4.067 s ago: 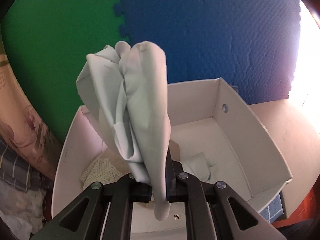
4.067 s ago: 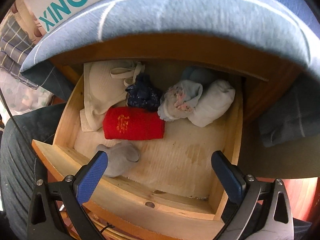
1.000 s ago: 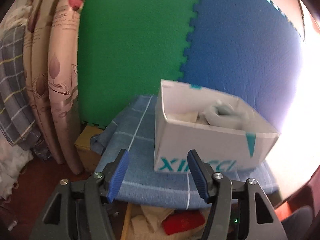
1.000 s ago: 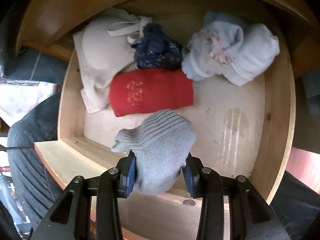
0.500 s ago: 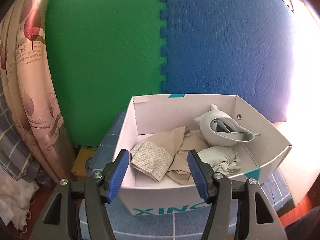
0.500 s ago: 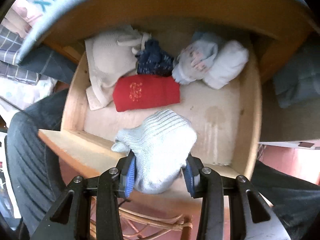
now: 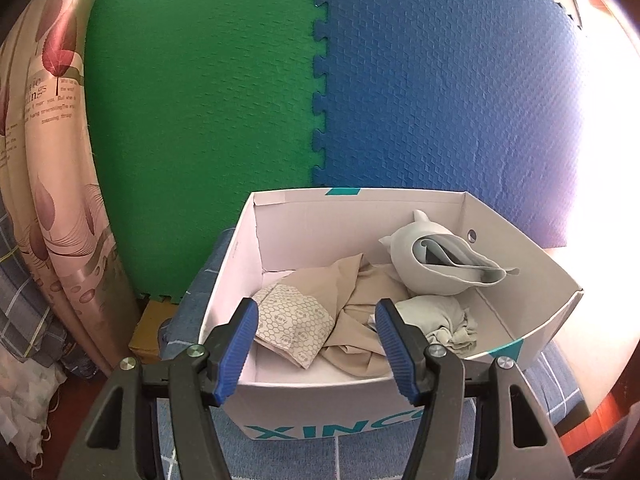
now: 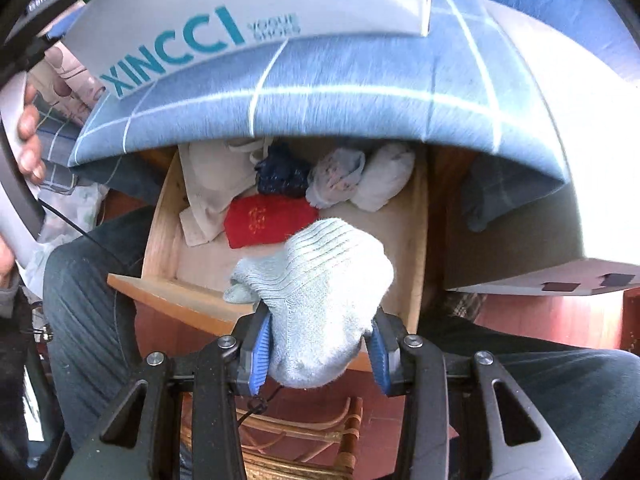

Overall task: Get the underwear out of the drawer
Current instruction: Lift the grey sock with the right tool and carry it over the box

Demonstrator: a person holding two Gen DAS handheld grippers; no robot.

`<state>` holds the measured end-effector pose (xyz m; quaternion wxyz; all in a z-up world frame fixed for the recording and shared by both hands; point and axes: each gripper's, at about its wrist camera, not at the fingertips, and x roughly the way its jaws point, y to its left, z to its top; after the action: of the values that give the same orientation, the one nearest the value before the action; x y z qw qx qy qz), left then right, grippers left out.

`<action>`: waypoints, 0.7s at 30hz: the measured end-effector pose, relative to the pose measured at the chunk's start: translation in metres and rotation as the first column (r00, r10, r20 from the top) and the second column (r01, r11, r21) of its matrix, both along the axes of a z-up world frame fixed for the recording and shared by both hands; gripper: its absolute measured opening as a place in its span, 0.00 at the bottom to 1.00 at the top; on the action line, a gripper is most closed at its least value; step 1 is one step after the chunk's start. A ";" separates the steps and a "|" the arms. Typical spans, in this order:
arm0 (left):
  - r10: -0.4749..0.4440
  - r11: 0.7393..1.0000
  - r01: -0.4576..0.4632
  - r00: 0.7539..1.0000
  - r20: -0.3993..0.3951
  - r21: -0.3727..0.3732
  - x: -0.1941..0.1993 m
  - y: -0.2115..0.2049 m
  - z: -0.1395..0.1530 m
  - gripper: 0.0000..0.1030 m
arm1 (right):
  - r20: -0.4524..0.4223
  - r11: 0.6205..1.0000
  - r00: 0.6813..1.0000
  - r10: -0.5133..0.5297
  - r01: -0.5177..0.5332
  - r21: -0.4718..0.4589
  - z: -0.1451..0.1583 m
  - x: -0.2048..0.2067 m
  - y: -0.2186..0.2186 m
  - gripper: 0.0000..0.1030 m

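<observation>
Item: grey ribbed knit bundle [image 8: 316, 300], soft, light, compressible; right gripper [image 8: 318, 350] pinches its bunched middle above drawer [image 8: 416, 240]; left gripper [image 7: 316, 344] gapes empty.

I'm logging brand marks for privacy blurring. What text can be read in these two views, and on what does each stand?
"XINCCI": teal letters on the white box front, right wrist view.
"VOGUE SHOES": small print beside it, blurred, my best reading.
"XINC": same box, cut off by the left gripper.
Curtain: small printed lines, too blurred to read.
</observation>
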<state>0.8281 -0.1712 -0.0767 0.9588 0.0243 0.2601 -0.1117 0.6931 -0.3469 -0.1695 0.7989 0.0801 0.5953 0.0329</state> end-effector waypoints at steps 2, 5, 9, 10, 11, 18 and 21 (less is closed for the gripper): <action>-0.004 1.000 0.004 1.000 -0.004 -0.001 0.000 0.001 0.000 0.60 | 0.010 1.000 1.000 -0.002 0.002 -0.017 0.010 -0.001 -0.001 0.37; -0.013 1.000 0.013 1.000 -0.002 -0.008 -0.002 0.003 0.001 0.60 | 0.034 0.999 0.999 -0.006 0.007 -0.046 0.029 -0.001 -0.002 0.37; -0.032 0.999 0.033 0.999 0.022 -0.019 -0.012 0.008 0.001 0.60 | 0.076 0.997 0.997 -0.013 0.019 -0.081 0.060 0.001 -0.005 0.37; -0.038 0.999 0.039 0.999 0.029 -0.022 -0.014 0.009 0.002 0.60 | 0.086 0.996 0.996 -0.014 0.022 -0.090 0.067 0.002 -0.005 0.37; -0.043 0.999 0.044 0.998 0.038 -0.024 -0.018 0.011 0.002 0.60 | 0.098 0.994 0.995 -0.014 0.024 -0.106 0.074 0.003 -0.005 0.37; -0.100 0.994 0.105 0.986 0.130 -0.032 -0.068 0.022 -0.005 0.60 | 0.161 0.987 0.987 -0.015 0.041 -0.155 0.113 0.011 -0.002 0.38; -0.129 0.991 0.134 0.983 0.129 -0.024 -0.088 0.021 -0.018 0.60 | 0.178 0.984 0.984 -0.012 0.043 -0.172 0.121 0.013 0.002 0.39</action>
<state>0.7401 -0.1502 -0.0950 0.9642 0.0327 0.1946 -0.1773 0.7064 -0.3451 -0.0483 0.8528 0.0147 0.5216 -0.0237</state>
